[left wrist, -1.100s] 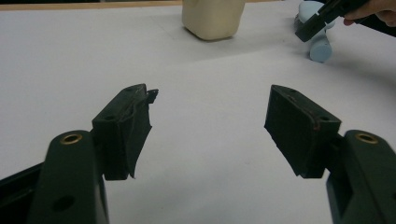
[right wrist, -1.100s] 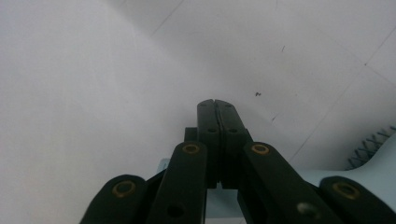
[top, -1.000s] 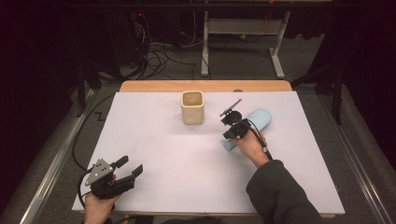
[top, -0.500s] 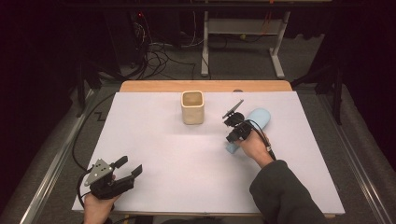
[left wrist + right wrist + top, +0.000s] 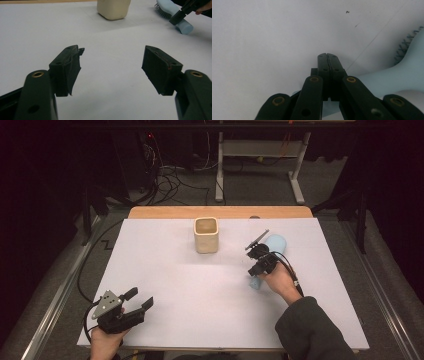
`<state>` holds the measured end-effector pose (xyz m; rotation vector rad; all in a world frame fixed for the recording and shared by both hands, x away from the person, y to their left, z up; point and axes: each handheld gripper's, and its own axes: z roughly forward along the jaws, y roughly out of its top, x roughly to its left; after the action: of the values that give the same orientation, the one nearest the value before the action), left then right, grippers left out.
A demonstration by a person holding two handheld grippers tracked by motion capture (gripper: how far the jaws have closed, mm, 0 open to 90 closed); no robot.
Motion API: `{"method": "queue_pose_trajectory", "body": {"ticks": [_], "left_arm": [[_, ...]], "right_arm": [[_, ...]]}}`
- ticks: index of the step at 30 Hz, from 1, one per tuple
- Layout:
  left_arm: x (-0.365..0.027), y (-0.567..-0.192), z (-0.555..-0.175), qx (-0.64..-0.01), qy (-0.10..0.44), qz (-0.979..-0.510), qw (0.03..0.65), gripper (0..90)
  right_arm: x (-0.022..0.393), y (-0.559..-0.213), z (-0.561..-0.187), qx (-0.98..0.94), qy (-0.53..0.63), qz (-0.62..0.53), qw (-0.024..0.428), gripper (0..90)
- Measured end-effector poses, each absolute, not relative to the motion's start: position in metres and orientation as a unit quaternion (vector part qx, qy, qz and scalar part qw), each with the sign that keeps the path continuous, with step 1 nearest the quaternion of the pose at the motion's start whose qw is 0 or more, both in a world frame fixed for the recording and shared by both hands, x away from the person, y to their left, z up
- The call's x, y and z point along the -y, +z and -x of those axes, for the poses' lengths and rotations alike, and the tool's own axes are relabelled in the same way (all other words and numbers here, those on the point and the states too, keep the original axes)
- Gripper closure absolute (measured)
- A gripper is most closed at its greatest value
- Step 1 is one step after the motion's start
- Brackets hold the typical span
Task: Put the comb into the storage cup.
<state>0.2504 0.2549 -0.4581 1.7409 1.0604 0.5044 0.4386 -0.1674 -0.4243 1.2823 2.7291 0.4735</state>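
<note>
The right gripper [image 5: 259, 262] sits low over the handle end of the pale blue plastic brush [image 5: 270, 251], and in the right gripper view its two black jaws are pressed flat against each other with nothing pinched between them, the tips [image 5: 328, 55] pointing down at the white paper sheet [image 5: 200, 290] while the brush's blue handle [image 5: 402, 72] runs off beside and under them. So no grip on it here; by my reading the closed tips are placed to nudge or pin the handle rather than lift it. The brush lies flat, well to the right of the cream square cup [image 5: 206, 234], its dark bristle rows [image 5: 405, 42] turned toward the sheet, handle end nearest the person's hand. That cup stands upright and open-mouthed, a likely destination, which would explain the brush being worked at from the handle. Over to the left gripper [image 5: 134, 306], far down and left of the cup near the sheet's front edge: it rests in the hand with its jaws parted about halfway and nothing between them, bare paper in the gap in the left gripper view, the cup [image 5: 113, 8] and the brush [image 5: 175, 15] both well ahead of it. It looks parked, waiting its turn. Beyond the cup a strip of wooden table edge [image 5: 165, 212] shows.
</note>
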Motion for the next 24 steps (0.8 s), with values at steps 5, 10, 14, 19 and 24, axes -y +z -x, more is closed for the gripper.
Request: {"method": "queue_pose_trajectory", "body": {"ticks": [5, 10, 14, 19, 24], "left_arm": [[-0.255, -0.458, -0.25, -0.439, 0.208, -0.718, 0.498, 31.3], [-0.254, -0.458, -0.25, -0.438, 0.208, -0.719, 0.498, 31.3], [-0.254, -0.458, -0.25, -0.438, 0.207, -0.72, 0.497, 31.3], [-0.254, -0.458, -0.25, -0.439, 0.207, -0.72, 0.497, 31.3], [-0.254, -0.458, -0.25, -0.439, 0.207, -0.72, 0.497, 31.3]], "right_arm": [[0.176, -0.425, -0.435, -0.894, 0.159, -0.417, 0.045, 90.0], [0.181, -0.425, -0.43, -0.894, 0.155, -0.418, 0.048, 90.0], [0.19, -0.425, -0.427, -0.891, 0.154, -0.423, 0.051, 90.0], [0.199, -0.425, -0.425, -0.888, 0.153, -0.429, 0.053, 90.0], [0.207, -0.424, -0.424, -0.885, 0.149, -0.437, 0.058, 90.0]]}}
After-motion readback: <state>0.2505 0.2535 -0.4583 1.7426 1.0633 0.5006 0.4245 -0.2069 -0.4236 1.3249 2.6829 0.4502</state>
